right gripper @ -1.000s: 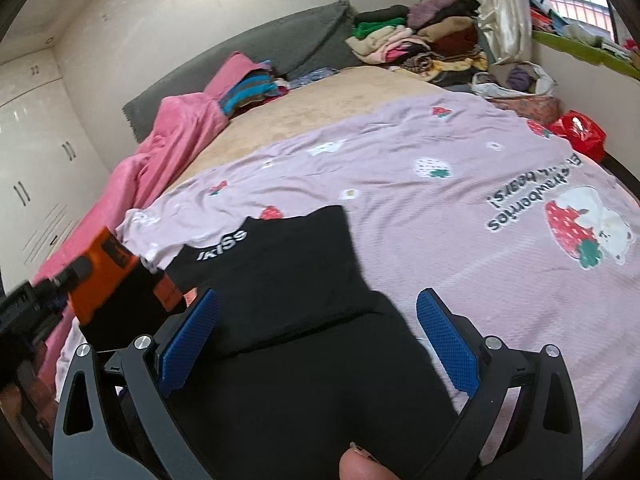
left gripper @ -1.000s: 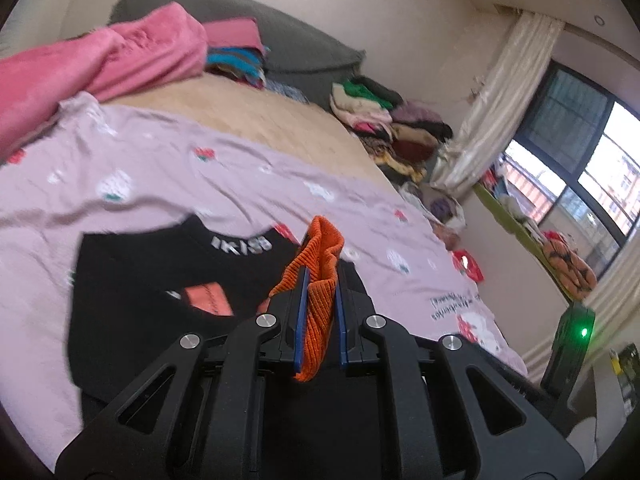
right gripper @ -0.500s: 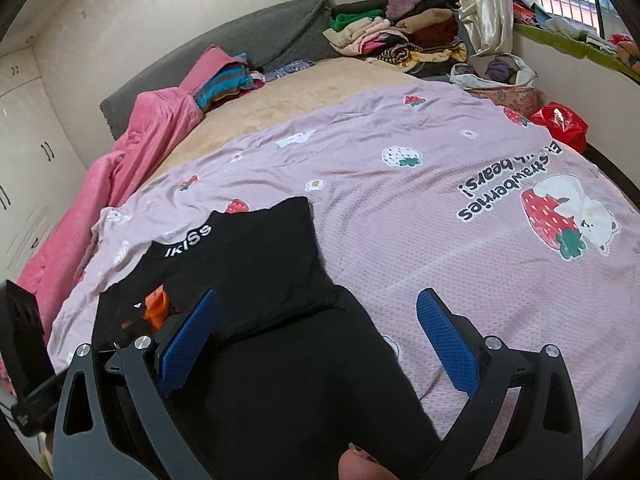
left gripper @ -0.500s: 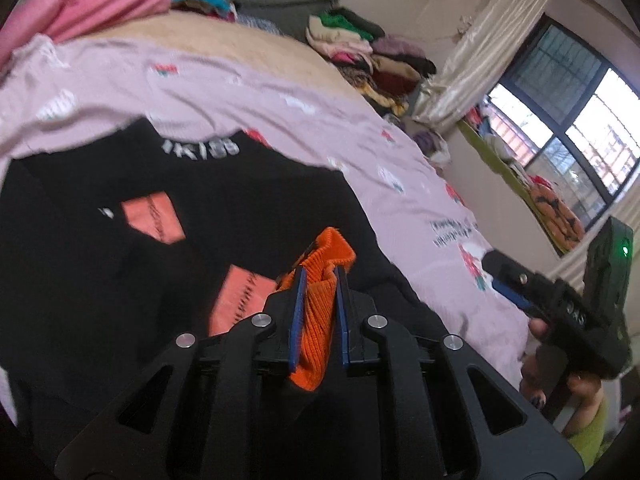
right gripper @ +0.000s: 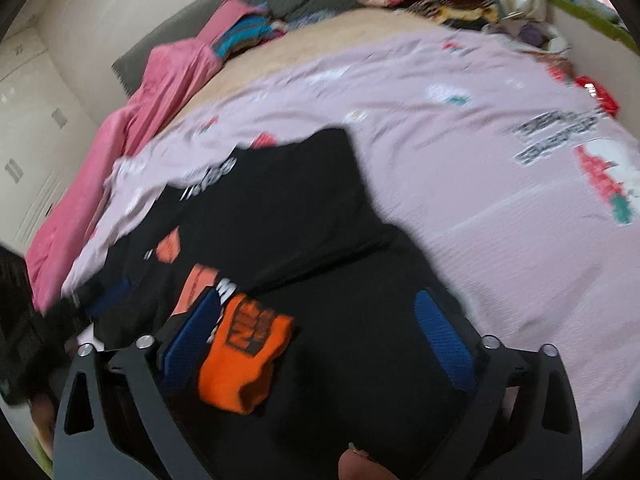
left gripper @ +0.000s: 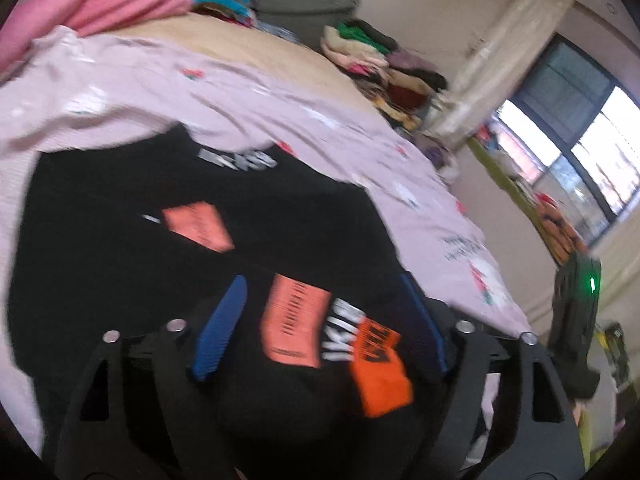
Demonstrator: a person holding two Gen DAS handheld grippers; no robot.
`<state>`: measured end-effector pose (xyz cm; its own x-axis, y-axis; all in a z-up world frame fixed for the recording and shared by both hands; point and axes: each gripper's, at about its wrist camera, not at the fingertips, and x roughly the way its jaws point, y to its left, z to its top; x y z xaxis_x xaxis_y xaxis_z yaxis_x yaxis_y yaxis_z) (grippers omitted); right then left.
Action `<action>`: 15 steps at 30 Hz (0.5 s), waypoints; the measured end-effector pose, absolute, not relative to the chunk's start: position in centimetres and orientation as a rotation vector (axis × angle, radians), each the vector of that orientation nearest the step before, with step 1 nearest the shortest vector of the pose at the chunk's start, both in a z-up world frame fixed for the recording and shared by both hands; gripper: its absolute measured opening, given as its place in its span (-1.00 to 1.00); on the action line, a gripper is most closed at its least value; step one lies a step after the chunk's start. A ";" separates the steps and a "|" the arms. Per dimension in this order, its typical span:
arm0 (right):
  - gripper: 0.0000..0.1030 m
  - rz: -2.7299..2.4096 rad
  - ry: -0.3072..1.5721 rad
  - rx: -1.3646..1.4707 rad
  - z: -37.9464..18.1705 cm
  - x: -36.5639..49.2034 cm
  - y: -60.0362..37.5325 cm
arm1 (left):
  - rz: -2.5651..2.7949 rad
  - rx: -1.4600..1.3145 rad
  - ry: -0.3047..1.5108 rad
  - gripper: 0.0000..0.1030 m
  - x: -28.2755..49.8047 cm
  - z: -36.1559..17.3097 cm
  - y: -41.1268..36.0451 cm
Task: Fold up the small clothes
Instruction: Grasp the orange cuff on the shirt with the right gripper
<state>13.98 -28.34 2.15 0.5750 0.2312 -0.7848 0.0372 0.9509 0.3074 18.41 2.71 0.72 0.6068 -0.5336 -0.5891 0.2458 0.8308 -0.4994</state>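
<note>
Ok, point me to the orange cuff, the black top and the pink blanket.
orange cuff (right gripper: 244, 356), right wrist view, middle of the cuff.
black top (left gripper: 120, 184), left wrist view, plain chest area.
pink blanket (right gripper: 168, 76), right wrist view, upper fold.

Bed (right gripper: 280, 52) under pink strawberry sheet (right gripper: 460, 200), black garment (right gripper: 280, 220) spread flat.

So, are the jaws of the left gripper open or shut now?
Open: the left gripper shows both blue pads spread wide, the orange cuff lying loose on the black sweater.

left gripper (left gripper: 320, 320) fingers spread, holding nothing | black shirt (left gripper: 120, 248) below | orange cuff (left gripper: 380, 372) between fingers
</note>
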 end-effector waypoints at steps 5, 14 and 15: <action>0.44 0.201 1.014 0.309 0.1 14.4 -25.6 | -0.281 -0.408 0.763 0.43 18.9 1.3 6.4; -0.73 0.242 0.944 0.218 -0.4 14.3 -23.1 | -0.080 -0.520 0.629 0.74 17.8 2.6 13.0; -0.74 0.254 0.925 0.214 0.2 14.3 -23.1 | -0.052 -0.531 0.611 0.74 17.6 2.7 13.8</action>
<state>14.30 -23.05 0.25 0.5755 0.3061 -0.7583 -0.1239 0.9492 0.2891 17.56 13.76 2.73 0.8219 -0.2004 -0.5331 -0.1067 0.8653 -0.4897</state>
